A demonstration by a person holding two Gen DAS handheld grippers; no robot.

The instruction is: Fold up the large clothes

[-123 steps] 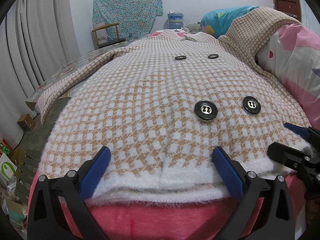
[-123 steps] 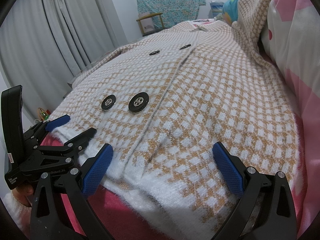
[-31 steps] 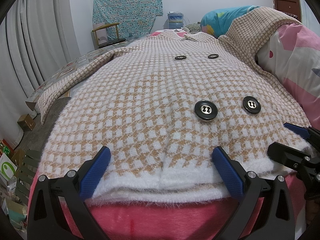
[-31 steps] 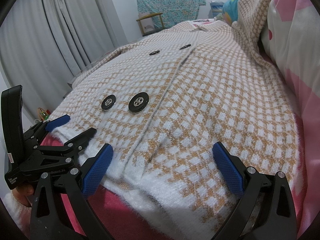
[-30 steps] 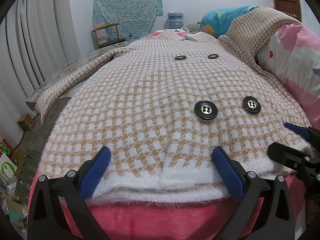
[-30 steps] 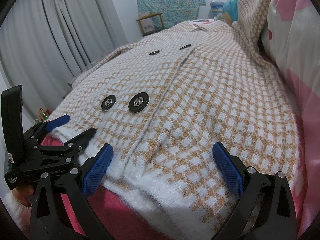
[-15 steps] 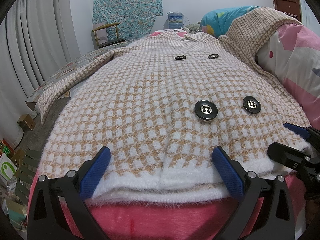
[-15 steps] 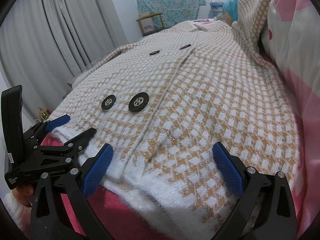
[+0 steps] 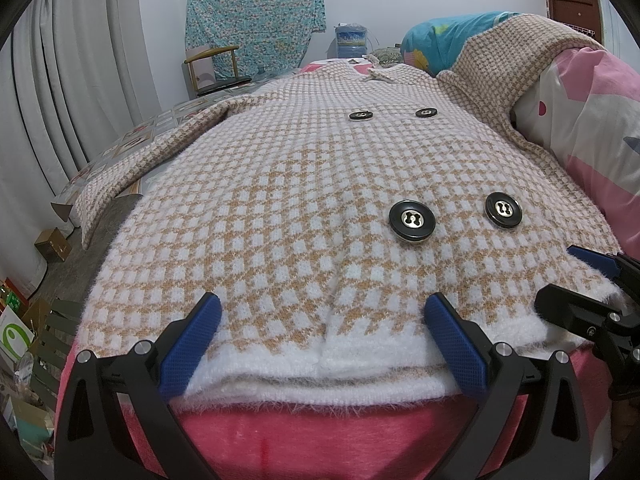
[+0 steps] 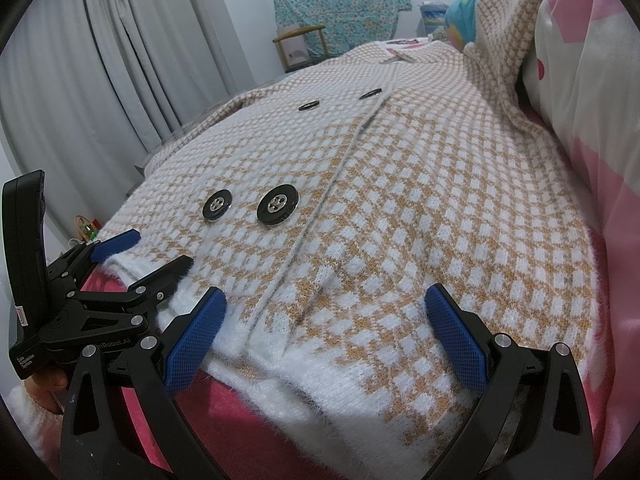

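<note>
Even, diffuse indoor lighting, soft shadows, no glare, sharp focus, strong fisheye curvature, dark vignetted corners.

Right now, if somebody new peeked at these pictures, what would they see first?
First, the big fluffy checked coat spread flat over the pink bed, filling almost the whole view, with shiny black buttons near its white hem. Next, the blue-tipped left gripper and right gripper, both open, poised at that hem. Far behind, a flowery cloth hangs on the wall.
</note>
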